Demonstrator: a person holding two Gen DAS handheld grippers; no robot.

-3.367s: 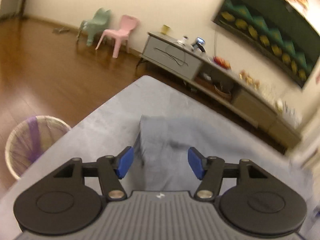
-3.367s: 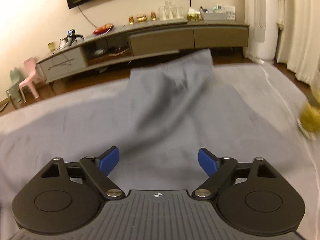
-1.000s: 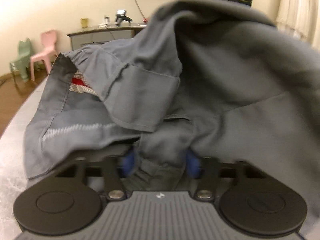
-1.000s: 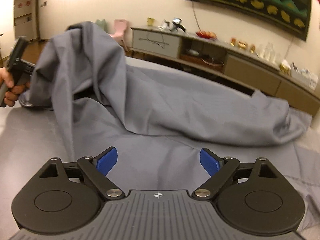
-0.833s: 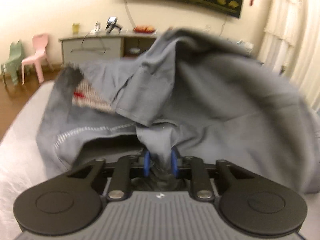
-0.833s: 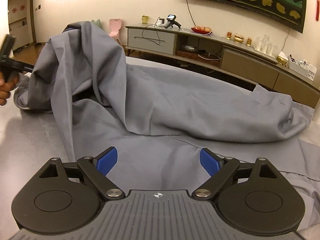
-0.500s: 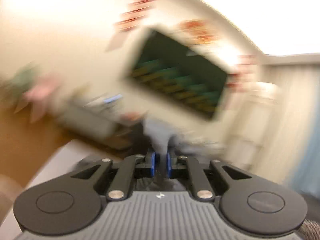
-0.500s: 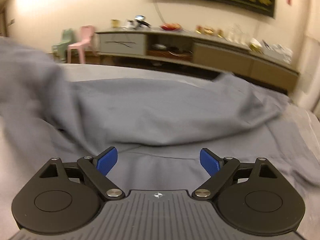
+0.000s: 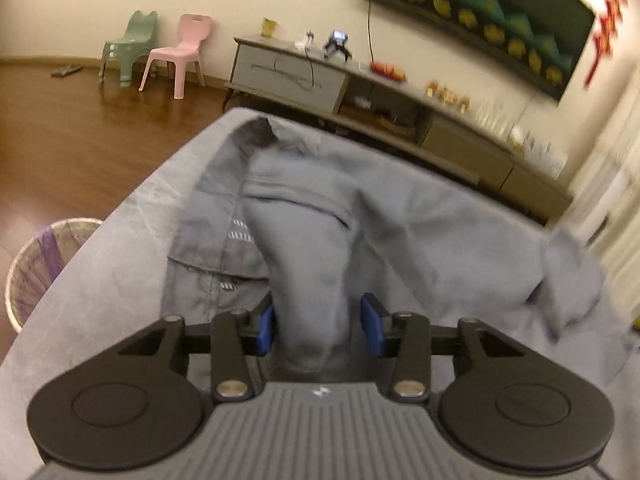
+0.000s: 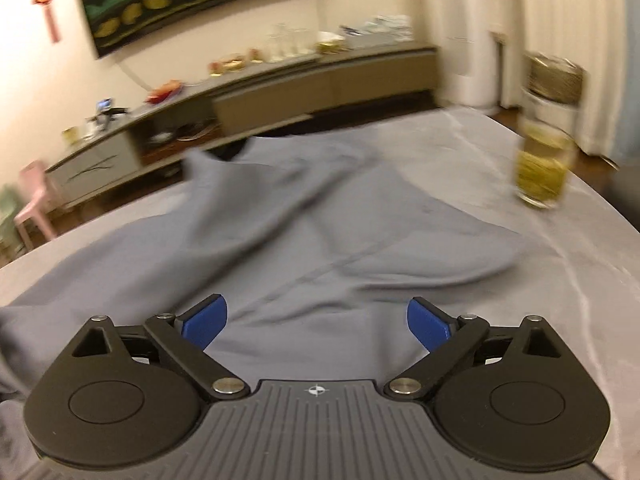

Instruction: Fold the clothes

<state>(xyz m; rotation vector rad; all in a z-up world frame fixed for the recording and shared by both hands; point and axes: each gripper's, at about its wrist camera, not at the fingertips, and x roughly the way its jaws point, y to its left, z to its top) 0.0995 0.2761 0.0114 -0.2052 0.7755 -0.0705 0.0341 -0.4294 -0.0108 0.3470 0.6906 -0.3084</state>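
A grey garment [image 9: 420, 232] lies crumpled across the grey-covered table [image 9: 100, 280], its open hem and pocket seams at the far left end. My left gripper [image 9: 317, 324] hovers low over it. Its jaws are opening, and a raised ridge of the cloth stands between the blue pads, with a thin gap beside the right pad. In the right wrist view the same garment [image 10: 320, 216] spreads out with soft folds. My right gripper [image 10: 318, 322] hangs above it, its jaws wide and still opening, nothing pinched between them.
A glass of yellow-green drink [image 10: 542, 168] stands on the table [image 10: 560, 280] at the right, just past the cloth. A woven basket [image 9: 40, 256] sits on the wooden floor by the table's left edge. A long sideboard [image 9: 360, 92] and two small chairs [image 9: 180, 52] line the far wall.
The left jaws closed tight on a bunch of cloth, swung up with it, and now stand wider apart with the garment lowered. The right gripper swept rightward, bringing the glass into view.
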